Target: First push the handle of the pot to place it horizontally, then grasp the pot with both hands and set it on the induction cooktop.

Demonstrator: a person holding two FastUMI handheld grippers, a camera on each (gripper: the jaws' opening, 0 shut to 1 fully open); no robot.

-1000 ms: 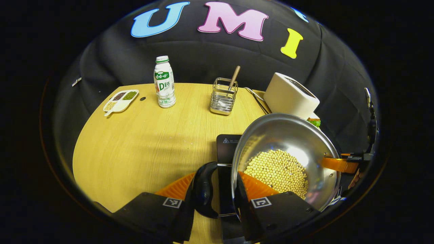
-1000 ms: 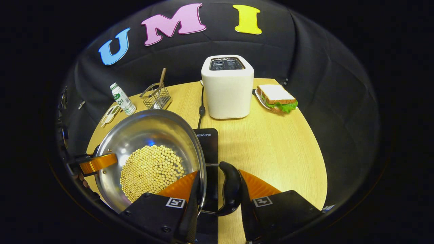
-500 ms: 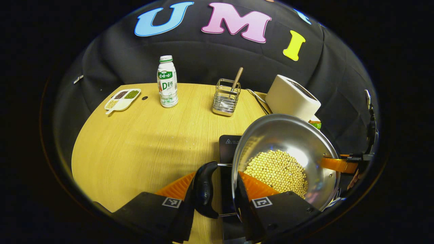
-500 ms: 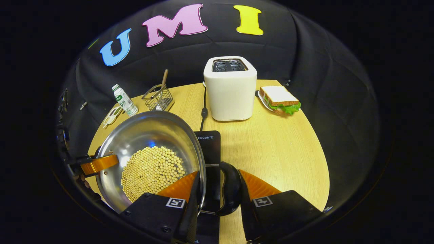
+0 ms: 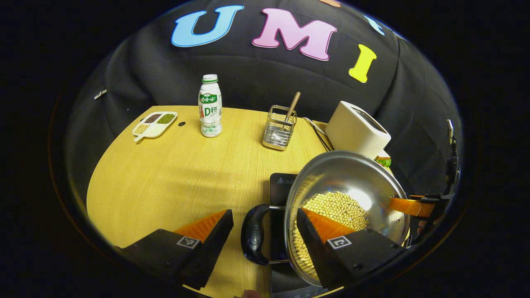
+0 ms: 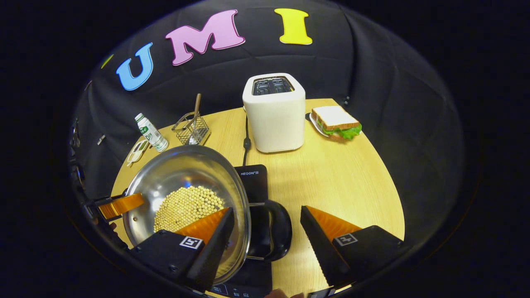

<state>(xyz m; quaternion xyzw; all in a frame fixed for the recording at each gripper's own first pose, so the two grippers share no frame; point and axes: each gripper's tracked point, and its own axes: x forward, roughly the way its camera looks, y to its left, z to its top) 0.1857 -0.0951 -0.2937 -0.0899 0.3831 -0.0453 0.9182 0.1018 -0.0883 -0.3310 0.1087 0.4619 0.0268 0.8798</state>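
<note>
Standing on the induction cooktop (image 6: 253, 182), upon a round wooden surface (image 5: 174, 178) backed by black cloth, the pot (image 5: 352, 174) is seen filled with soybeans (image 6: 188, 205); both the left hand-held gripper (image 5: 265, 225) and right hand-held gripper (image 6: 267, 225) are spread wide around its handles.

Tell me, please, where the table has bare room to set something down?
Two bare patches: table between bottle and pot; table in front of toaster and sandwich. Crowded around the pot on the cooktop.

Sitting on the table: one pot (image 6: 186, 174) of countless beans, one induction cooktop (image 6: 253, 182), one toaster (image 6: 274, 114), one sandwich (image 6: 335, 121), one bottle (image 5: 210, 106), one wire caddy (image 5: 279, 132), seemingly one three-part dish (image 5: 154, 124).
</note>
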